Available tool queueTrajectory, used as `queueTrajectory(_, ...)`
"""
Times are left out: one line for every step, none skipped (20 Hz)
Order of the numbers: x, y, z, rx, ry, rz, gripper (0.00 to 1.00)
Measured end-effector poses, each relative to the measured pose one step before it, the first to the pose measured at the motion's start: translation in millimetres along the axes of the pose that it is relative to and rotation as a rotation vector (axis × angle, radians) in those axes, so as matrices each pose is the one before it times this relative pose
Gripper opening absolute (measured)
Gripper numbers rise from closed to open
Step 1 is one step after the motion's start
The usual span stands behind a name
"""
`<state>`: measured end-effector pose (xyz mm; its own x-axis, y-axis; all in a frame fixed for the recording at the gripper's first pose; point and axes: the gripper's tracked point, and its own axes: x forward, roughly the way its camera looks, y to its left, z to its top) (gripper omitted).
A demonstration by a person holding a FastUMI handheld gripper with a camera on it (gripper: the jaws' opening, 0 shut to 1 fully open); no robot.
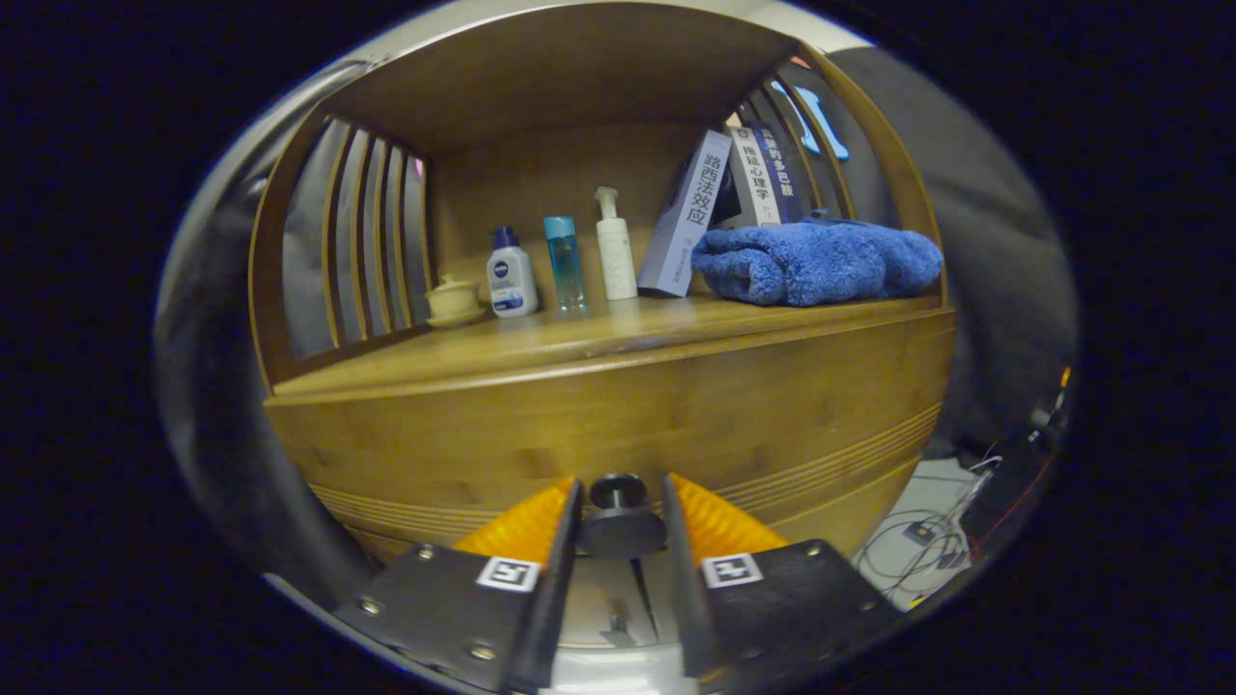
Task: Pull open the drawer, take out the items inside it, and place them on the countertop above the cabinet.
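Note:
The wooden cabinet's drawer front [618, 425] faces me with no gap showing around it. Its dark round knob [619, 516] sits between my two fingers, and both inner faces touch its sides. My gripper [623, 485] is shut on this knob. Above the drawer front runs the wooden countertop [541, 338]. The inside of the drawer is hidden.
On the countertop stand a small cream lidded cup [454, 299], a white bottle with a blue cap [511, 274], a teal bottle [564, 263], a white pump bottle [615, 246], leaning books [719, 208] and a folded blue towel [816, 263]. Cables [932, 531] lie on the floor at the right.

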<state>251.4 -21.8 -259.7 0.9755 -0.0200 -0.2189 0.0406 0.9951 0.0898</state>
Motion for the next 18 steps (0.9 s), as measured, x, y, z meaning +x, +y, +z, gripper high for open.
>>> queueTrajectory(-2.75, 0.42, 2.53, -0.04199, -0.01126, -0.00465, 0.43)
queueTrajectory(1.27, -0.37, -0.03, -0.04644, -0.01242, -0.01519, 0.43)
queueTrajectory(0.58, 0.59, 4.26, -0.05849, -0.02307, -0.02527, 0.43)
queueTrajectory(-1.27, 0.26, 2.49, -0.09716, -0.02776, -0.03527, 0.43)
queueTrajectory(-1.1, -2.7, 6.62, -0.12217, -0.06687, -0.03775, 0.43)
queueTrajectory(3.39, -3.17, 6.19, -0.10004, -0.0533, -0.05743, 0.43)
queueTrajectory(0.82, 0.7, 1.55, -0.0893, -0.0056, -0.04409, 0.42)
queueTrajectory(-3.46, -0.12, -0.92, -0.03915, 0.01976, -0.01489, 0.4)
queueTrajectory(-3.63, 1.86, 0.61, 0.04028, 0.01133, 0.00333, 0.38)
queueTrajectory(-2.64, 4.52, 1.98, 0.0648, 0.00687, 0.02581, 0.36)
queueTrajectory(2.09, 5.31, 0.7, 0.05982, -0.00427, 0.03393, 0.36)
queueTrajectory(-0.15, 1.81, -2.13, 0.01345, 0.00252, 0.02786, 0.36)
queueTrajectory(2.47, 0.62, 1.29, 0.00846, -0.00139, 0.01266, 0.36)
queueTrajectory(-2.56, -1.78, -1.66, 0.0115, 0.00505, 0.007, 0.36)
queueTrajectory(-1.38, -0.53, 0.29, 0.02002, 0.00336, 0.00329, 0.36)
queueTrajectory(0.98, 0.29, 0.78, 0.02271, -0.00136, 0.00453, 0.36)
queueTrajectory(-0.93, 0.42, -0.28, 0.03585, 0.01057, 0.00042, 0.36)
queueTrajectory(1.05, 0.52, 0.2, 0.02473, 0.00207, 0.00226, 0.36)
